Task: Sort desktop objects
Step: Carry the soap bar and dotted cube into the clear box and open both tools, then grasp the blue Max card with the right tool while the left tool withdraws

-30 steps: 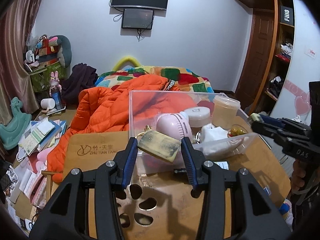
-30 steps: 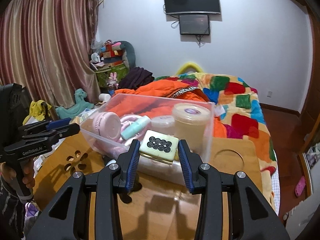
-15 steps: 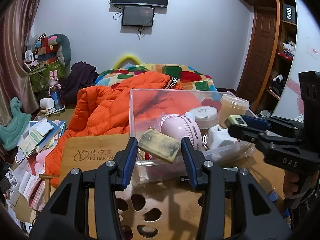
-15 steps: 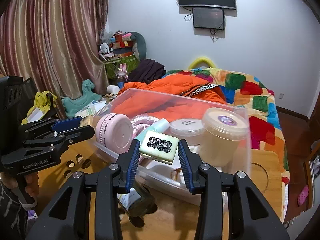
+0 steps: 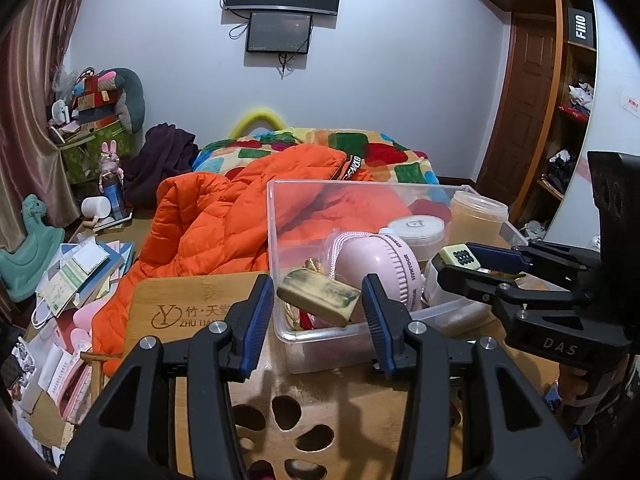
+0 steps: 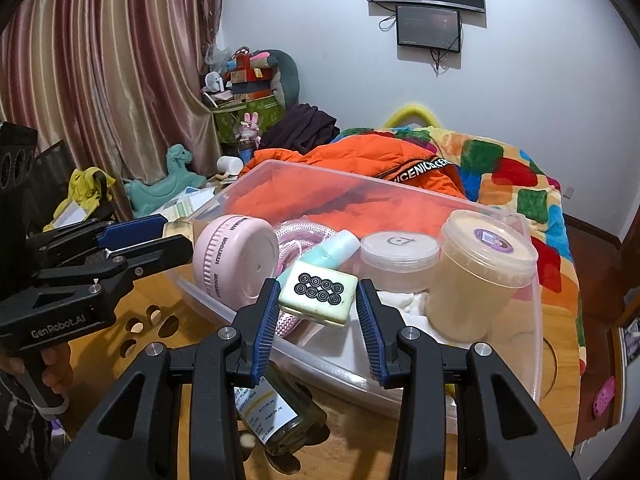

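My left gripper (image 5: pixel 318 304) is shut on a worn yellowish mahjong tile (image 5: pixel 318 295), held tilted just above the near left corner of the clear plastic box (image 5: pixel 276 240). My right gripper (image 6: pixel 318 300) is shut on a pale green mahjong tile (image 6: pixel 318 294) with eight black circles, held over the box's near wall (image 6: pixel 320 360). In the left wrist view the right gripper (image 5: pixel 456 259) comes in from the right with its tile (image 5: pixel 460 257) above the box. The right wrist view shows the left gripper (image 6: pixel 176 236) at the box's left end.
Inside the box lie a pink round fan (image 6: pixel 236 256), a pink cord, a mint tube (image 6: pixel 340 246), a flat white jar (image 6: pixel 398 254), a tall lidded jar (image 6: pixel 480 276) and white cloth. A glass bottle (image 6: pixel 276 412) lies on the wooden table (image 5: pixel 192 292). An orange jacket (image 5: pixel 208 220) lies behind.
My right gripper has moved with its tile closer to the box and now hangs over it. The glass bottle has come into its view. The left gripper has hardly moved.
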The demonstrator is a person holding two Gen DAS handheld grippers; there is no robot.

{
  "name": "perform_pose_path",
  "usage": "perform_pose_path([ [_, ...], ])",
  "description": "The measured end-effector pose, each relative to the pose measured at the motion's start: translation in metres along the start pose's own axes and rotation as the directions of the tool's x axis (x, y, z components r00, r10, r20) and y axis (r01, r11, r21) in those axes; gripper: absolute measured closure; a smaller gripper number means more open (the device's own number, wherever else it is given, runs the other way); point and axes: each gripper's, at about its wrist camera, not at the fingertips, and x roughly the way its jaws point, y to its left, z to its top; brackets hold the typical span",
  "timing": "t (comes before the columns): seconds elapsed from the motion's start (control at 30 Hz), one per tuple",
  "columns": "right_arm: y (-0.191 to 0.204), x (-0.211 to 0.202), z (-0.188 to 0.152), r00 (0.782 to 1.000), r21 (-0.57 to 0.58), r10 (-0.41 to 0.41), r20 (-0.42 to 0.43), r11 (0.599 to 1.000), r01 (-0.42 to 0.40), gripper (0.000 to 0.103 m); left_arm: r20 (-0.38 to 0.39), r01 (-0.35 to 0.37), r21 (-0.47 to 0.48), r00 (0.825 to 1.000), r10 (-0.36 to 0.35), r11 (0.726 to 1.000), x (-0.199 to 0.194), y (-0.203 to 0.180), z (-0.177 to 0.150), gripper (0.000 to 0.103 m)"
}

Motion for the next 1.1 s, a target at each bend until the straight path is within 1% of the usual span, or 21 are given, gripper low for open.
perform_pose_path([
  [0.07,0.001,0.0,0.0,1.0,0.003,-0.001,-0.001,1.0,0.001,0.067,-0.001,0.002,-0.003,1.0,-0.002,1.0,0.0,0.001,0.0,0.058],
  [0.13,0.001,0.0,0.001,1.0,0.008,-0.001,-0.005,1.0,0.001,0.066,-0.003,0.005,-0.006,1.0,-0.005,1.0,0.0,0.001,0.0,0.054],
  [0.17,0.001,0.0,0.001,1.0,0.012,-0.009,-0.006,1.0,0.009,0.063,-0.007,0.009,-0.01,1.0,-0.009,1.0,0.0,0.001,0.0,0.051],
  [0.2,0.0,0.0,0.001,1.0,0.015,-0.03,-0.003,0.999,0.03,0.056,-0.011,0.014,-0.016,1.0,-0.014,1.0,0.001,0.002,-0.001,0.049],
  [0.23,-0.001,0.0,0.0,0.999,0.017,-0.041,0.0,0.999,0.041,0.051,-0.013,0.017,-0.018,1.0,-0.017,1.0,0.001,0.002,-0.002,0.049],
  [0.27,-0.001,-0.001,0.0,0.999,0.018,-0.051,0.007,0.999,0.051,0.043,-0.016,0.018,-0.018,1.0,-0.018,1.0,0.0,0.001,-0.003,0.049],
  [0.37,0.0,-0.005,-0.001,0.999,0.015,-0.045,0.016,0.999,0.045,0.042,-0.016,0.012,-0.012,1.0,-0.012,1.0,-0.001,0.0,-0.004,0.049],
  [0.43,0.003,-0.01,0.0,0.998,0.005,-0.056,0.031,0.998,0.055,0.042,-0.009,0.018,-0.017,1.0,-0.018,1.0,-0.004,-0.001,-0.003,0.048],
  [0.5,0.004,-0.017,0.0,0.997,-0.003,-0.064,0.046,0.998,0.064,0.042,0.007,0.015,-0.017,1.0,-0.014,1.0,-0.01,-0.002,-0.003,0.04],
  [0.53,0.004,-0.02,0.0,0.996,-0.005,-0.068,0.054,0.998,0.068,0.041,0.013,0.012,-0.015,1.0,-0.012,1.0,-0.013,-0.002,-0.003,0.039],
  [0.6,0.005,-0.027,0.001,0.994,-0.004,-0.08,0.072,0.997,0.08,0.031,0.027,0.009,-0.007,1.0,-0.009,1.0,-0.02,-0.005,-0.004,0.037],
  [0.67,0.004,-0.037,-0.001,0.99,0.0,-0.1,0.096,0.995,0.1,0.029,0.029,0.007,-0.006,1.0,-0.007,1.0,-0.023,-0.007,-0.004,0.036],
  [0.8,0.002,-0.052,-0.005,0.987,0.008,-0.121,0.108,0.993,0.12,0.028,0.033,-0.002,-0.008,0.999,0.002,1.0,-0.031,-0.009,-0.008,0.031],
  [0.83,0.002,-0.056,-0.007,0.986,0.012,-0.13,0.109,0.992,0.129,0.026,0.033,-0.001,-0.01,0.999,0.001,1.0,-0.033,-0.01,-0.009,0.031],
  [0.87,0.001,-0.061,-0.01,0.984,0.016,-0.142,0.112,0.99,0.141,0.022,0.034,-0.001,-0.012,0.999,0.001,1.0,-0.034,-0.01,-0.01,0.029],
  [0.9,0.001,-0.066,-0.014,0.98,0.018,-0.157,0.119,0.988,0.156,0.02,0.034,-0.002,-0.013,0.999,0.003,1.0,-0.036,-0.011,-0.011,0.028],
  [0.93,0.001,-0.069,-0.016,0.979,0.017,-0.164,0.121,0.986,0.163,0.02,0.034,-0.004,-0.013,0.999,0.005,1.0,-0.038,-0.012,-0.013,0.027],
  [1.0,0.001,-0.075,-0.023,0.977,0.016,-0.181,0.115,0.983,0.18,0.02,0.031,-0.009,-0.016,0.999,0.01,1.0,-0.04,-0.014,-0.016,0.022],
  [1.1,-0.001,-0.083,-0.037,0.976,0.024,-0.196,0.094,0.981,0.195,0.02,0.02,-0.005,-0.023,1.0,0.005,1.0,-0.042,-0.017,-0.022,0.018],
])
